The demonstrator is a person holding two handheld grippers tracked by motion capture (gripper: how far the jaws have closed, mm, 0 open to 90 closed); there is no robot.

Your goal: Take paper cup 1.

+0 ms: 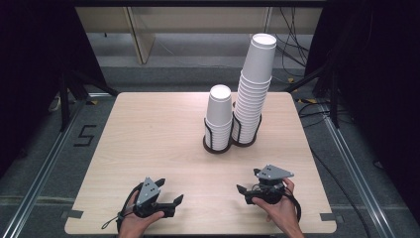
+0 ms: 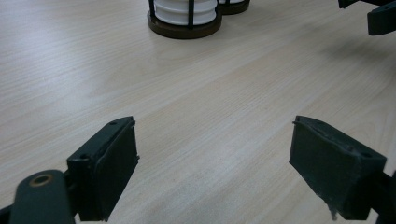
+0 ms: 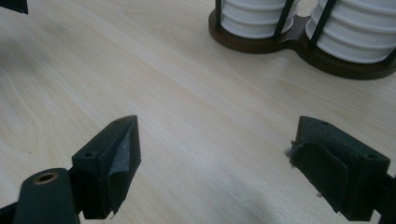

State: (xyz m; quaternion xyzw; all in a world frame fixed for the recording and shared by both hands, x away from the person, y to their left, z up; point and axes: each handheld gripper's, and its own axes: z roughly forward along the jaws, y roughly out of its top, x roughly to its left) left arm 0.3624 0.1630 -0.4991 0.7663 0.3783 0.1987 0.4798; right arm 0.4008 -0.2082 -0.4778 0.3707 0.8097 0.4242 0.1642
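Observation:
Two stacks of white paper cups stand in a dark two-ring holder [image 1: 218, 148] at the middle right of the table. The short stack [image 1: 219, 116] is on the left and the tall stack [image 1: 255, 89] on the right. My left gripper [image 1: 170, 191] rests low near the front edge, held by a hand, its jaws wide apart and empty. In the left gripper view the left gripper [image 2: 215, 140] points toward the short stack [image 2: 184, 9]. My right gripper [image 1: 247, 181] is open too, at the front right. In the right gripper view the right gripper [image 3: 217, 140] has bare wood between its jaws.
The light wooden table [image 1: 148, 139] has bare surface across its left half and between the grippers and the holder [image 3: 299, 44]. Dark curtains flank the table, and cables lie on the floor at the back right [image 1: 297, 49].

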